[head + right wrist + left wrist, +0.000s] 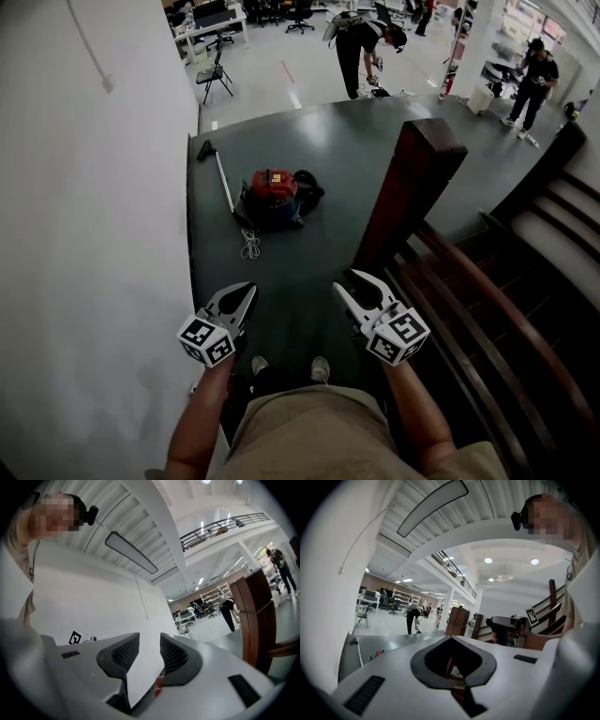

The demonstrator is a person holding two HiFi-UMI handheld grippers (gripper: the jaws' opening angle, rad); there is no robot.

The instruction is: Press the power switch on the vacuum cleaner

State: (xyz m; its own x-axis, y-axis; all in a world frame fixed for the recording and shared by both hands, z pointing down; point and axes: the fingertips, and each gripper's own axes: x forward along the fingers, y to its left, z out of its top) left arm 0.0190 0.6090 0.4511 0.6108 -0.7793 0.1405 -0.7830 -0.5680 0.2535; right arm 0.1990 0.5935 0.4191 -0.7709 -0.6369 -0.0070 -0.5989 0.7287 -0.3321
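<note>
this is a large open-plan office or lab hall, seen from a stair landing. the dark green landing floor [347, 169] meets a plain white wall [84, 234] on one side and a wooden newel post [412, 178], a handrail [487, 314] and descending steps [562, 220] on the other. beyond the landing, a pale polished floor [281, 66] carries tables [208, 26] with monitors, wheeled office chairs [300, 13] and a folding chair [216, 77]. the left gripper view shows storage shelves [401, 596] by the far wall, recessed ceiling lights [488, 560] and a railed mezzanine [452, 571] overhead. one person [361, 47] bends over on the open floor; another person [534, 80] stands nearby.
</note>
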